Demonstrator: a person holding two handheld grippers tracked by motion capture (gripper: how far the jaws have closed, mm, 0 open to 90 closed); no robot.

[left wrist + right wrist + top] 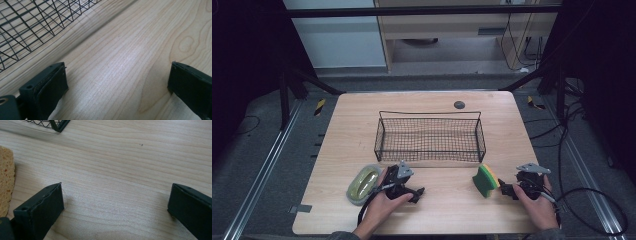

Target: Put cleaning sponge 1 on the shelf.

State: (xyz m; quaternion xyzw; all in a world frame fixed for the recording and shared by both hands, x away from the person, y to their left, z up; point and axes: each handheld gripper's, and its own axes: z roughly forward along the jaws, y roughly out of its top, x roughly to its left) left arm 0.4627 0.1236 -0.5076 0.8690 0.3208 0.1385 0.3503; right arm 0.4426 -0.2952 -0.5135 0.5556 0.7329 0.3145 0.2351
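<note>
- sponge point(485, 181), green and yellow, stands on edge near the table's point(362, 120) front edge, right of the middle, just beside the right gripper point(503, 189); its yellow side shows at the left edge of the right gripper view point(6, 177).
- wire basket point(430, 136) sits at the table's middle, well behind both hands.
- left gripper point(419, 193) rests near the front edge, jaws spread over bare wood.
- right gripper's jaws are likewise spread, nothing between them.
- tape roll point(363, 183) lies just left of the left hand point(384, 202).
</note>
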